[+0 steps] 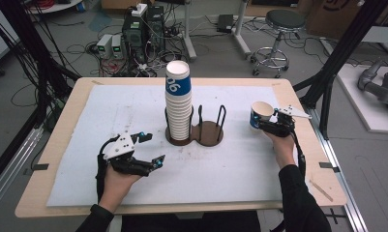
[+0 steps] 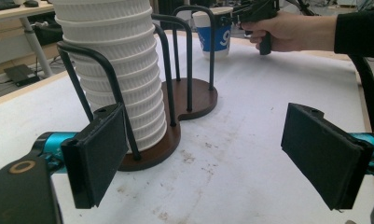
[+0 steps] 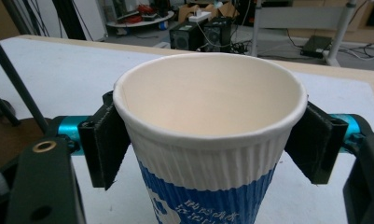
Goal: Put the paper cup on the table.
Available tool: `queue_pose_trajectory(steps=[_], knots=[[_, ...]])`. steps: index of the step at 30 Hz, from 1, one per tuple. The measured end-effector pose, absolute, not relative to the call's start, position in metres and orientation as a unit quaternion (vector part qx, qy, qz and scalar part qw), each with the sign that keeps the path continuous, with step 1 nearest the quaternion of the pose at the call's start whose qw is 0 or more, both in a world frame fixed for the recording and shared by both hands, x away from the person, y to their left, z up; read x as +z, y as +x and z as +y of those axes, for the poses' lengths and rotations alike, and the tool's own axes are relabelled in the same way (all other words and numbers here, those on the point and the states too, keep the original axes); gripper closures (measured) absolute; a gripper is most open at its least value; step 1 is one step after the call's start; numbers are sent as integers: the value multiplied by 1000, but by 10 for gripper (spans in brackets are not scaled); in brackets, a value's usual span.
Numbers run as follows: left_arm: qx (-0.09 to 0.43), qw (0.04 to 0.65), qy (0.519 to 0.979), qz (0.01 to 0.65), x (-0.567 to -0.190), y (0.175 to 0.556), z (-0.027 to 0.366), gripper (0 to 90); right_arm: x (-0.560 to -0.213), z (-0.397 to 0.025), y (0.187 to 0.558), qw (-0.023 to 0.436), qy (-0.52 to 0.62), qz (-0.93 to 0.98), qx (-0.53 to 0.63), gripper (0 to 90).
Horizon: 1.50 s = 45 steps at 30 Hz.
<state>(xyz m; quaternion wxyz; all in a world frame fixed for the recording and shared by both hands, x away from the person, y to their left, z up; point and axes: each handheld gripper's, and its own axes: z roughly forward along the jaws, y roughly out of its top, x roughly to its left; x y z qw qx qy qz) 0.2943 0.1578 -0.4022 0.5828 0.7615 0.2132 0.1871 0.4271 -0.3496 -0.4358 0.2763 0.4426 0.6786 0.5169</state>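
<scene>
The right gripper (image 1: 270, 122) holds one paper cup (image 3: 208, 140) between its fingers, out at the right of the bench (image 1: 61, 140), perhaps just lifted. The left gripper (image 1: 150, 150) waits empty, fingers wide, near the cup stack (image 1: 178, 104). Most cups are in the holder (image 1: 208, 135).

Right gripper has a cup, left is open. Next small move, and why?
Probably carry the paper cup left and up toward the top of the cup stack. The right gripper has its jaws shut on the cup off to the holder's right, while the left gripper sits open near the stack, holding nothing.
</scene>
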Motion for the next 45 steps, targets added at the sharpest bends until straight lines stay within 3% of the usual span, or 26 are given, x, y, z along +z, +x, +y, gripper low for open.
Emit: queue_pose_trajectory(steps=[45], knots=[[176,569,779,197,-403,296,147,144,-433,-347,403,273,469,709,450,136]])
